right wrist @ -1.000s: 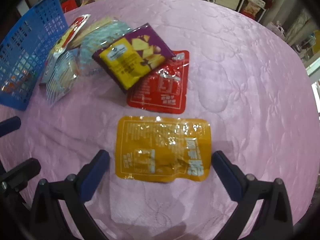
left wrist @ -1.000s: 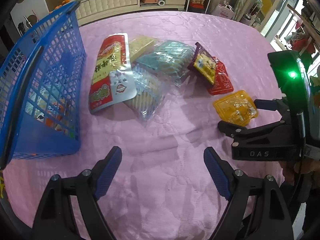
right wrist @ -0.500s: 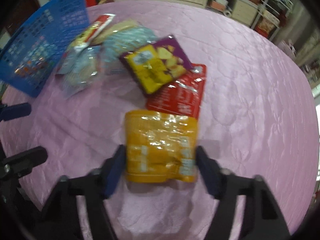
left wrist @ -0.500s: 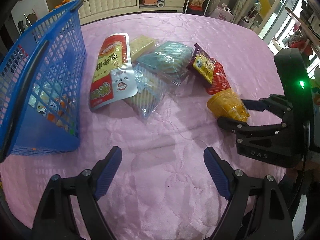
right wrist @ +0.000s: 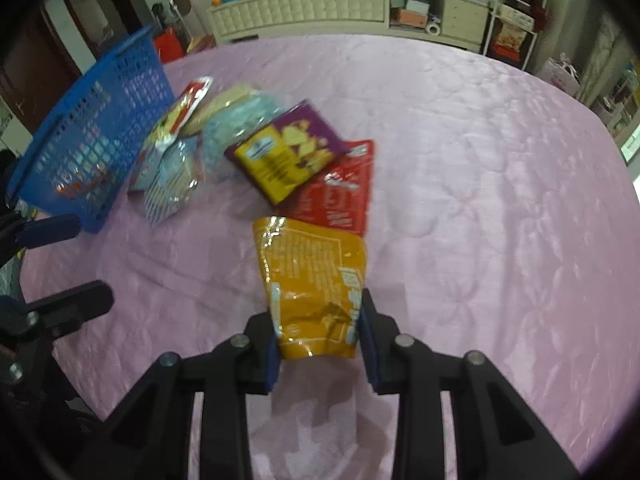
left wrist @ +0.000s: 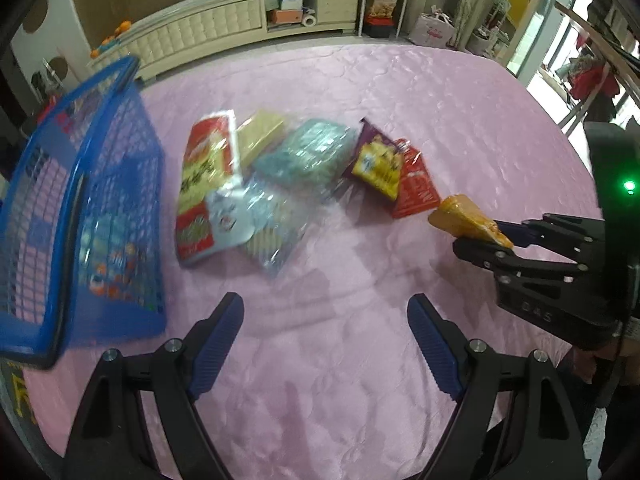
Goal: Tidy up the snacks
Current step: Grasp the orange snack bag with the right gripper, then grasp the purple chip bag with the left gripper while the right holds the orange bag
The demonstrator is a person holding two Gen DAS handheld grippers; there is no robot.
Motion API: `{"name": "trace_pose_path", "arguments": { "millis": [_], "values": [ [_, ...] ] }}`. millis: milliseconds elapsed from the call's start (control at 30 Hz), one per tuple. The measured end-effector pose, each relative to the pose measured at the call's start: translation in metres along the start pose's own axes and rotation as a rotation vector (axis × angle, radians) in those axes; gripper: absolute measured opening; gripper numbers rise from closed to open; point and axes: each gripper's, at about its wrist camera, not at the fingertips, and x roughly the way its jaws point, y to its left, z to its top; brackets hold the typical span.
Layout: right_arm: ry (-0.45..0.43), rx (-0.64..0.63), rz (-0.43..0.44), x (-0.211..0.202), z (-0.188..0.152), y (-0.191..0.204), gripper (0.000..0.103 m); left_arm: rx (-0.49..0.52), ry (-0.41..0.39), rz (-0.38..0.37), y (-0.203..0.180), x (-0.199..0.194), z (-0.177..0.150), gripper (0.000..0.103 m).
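Observation:
My right gripper (right wrist: 320,332) is shut on an orange snack packet (right wrist: 314,280) and holds it lifted above the pink tablecloth; the packet also shows in the left wrist view (left wrist: 466,216). My left gripper (left wrist: 324,344) is open and empty, low over the cloth, in front of the snack pile. The pile holds a purple-yellow packet (right wrist: 288,154), a red packet (right wrist: 338,196), a teal packet (left wrist: 308,156), a clear biscuit bag (left wrist: 272,224) and a long red-yellow bag (left wrist: 204,184). A blue basket (left wrist: 80,216) stands at the left.
The basket (right wrist: 96,136) holds some snacks. The round table's pink cloth (right wrist: 480,160) spreads to the right of the pile. A white cabinet (left wrist: 224,28) and shelves stand beyond the table's far edge.
My right gripper closed on the orange packet and lifted it off the cloth, tilting it up. My left gripper rose and tipped back a little, staying open.

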Motion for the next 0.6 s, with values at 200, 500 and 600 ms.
{"name": "trace_pose_path", "arguments": {
  "millis": [200, 500, 600],
  "values": [
    [-0.036, 0.067, 0.016, -0.012, -0.001, -0.028, 0.037, 0.081, 0.001, 0.028, -0.029, 0.009, 0.026, 0.082],
    [-0.066, 0.133, 0.023, -0.014, 0.011, -0.058, 0.037, 0.194, 0.016, 0.089, -0.062, 0.038, 0.067, 0.082],
    [-0.073, 0.134, 0.027, -0.010, 0.015, -0.062, 0.037, 0.236, 0.024, 0.118, -0.068, 0.053, 0.080, 0.082]
  ]
}}
